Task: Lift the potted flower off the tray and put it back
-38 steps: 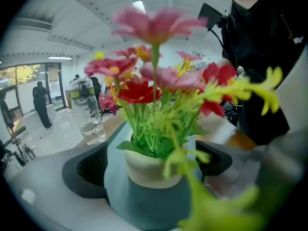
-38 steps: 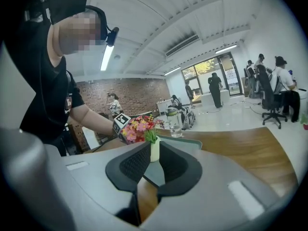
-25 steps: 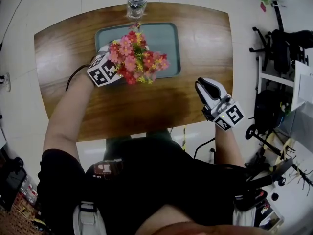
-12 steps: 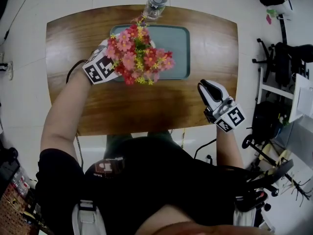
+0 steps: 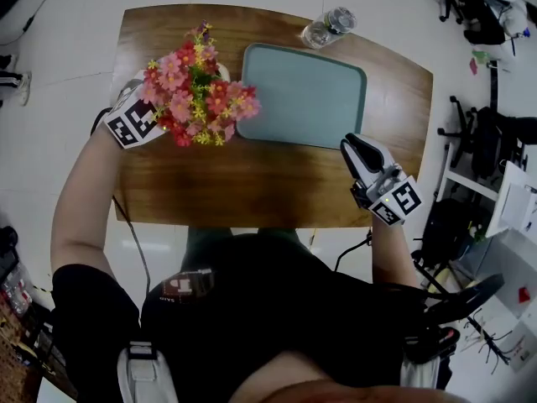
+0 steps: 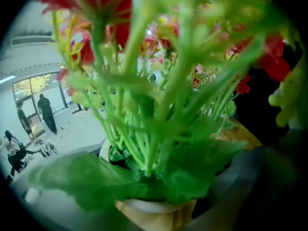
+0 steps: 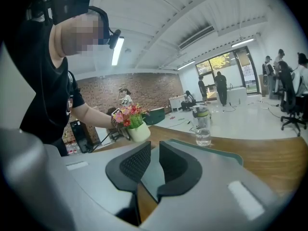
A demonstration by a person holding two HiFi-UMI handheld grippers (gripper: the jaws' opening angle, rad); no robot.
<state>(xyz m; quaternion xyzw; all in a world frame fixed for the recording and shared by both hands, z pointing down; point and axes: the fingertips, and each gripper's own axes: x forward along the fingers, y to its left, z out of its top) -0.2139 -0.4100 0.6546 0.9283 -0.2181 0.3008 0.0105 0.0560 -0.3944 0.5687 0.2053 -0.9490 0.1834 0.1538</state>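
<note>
A brown wooden table [image 5: 277, 183] with rounded corners stands on a pale, glossy floor. To the right of the tray [image 5: 304, 99], past the table's edge, dark office chairs [image 5: 482, 82] crowd the floor. The right gripper view shows a long hall behind the tray, with a brick wall [image 7: 144, 88], strip lights [image 7: 117, 49] on a white ceiling and several people [image 7: 220, 86] standing near bright windows.

The teal tray lies flat on the wood, nearer the table's far edge. Just beyond the tray's far right corner stands a clear bottle [image 5: 327, 27] with a greenish cap and a little water in its bottom.

The potted flower [image 5: 197, 99] is off the tray, just to its left, over bare wood. No view shows whether its base touches the table. The off-white pot [image 7: 138, 131] holds thick green stems [image 6: 144, 129] and leaves under red, pink and yellow blooms that lean toward the tray's left edge.

The left gripper [image 5: 132, 121] is left of the tray, and its jaws are clamped on the pot, whose rim [image 6: 154, 207] fills the space between them.

The right gripper [image 5: 359, 154] hovers at the tray's near right corner, over the table's edge. Its jaws are drawn close together, leaving only a narrow slit with nothing in it.
</note>
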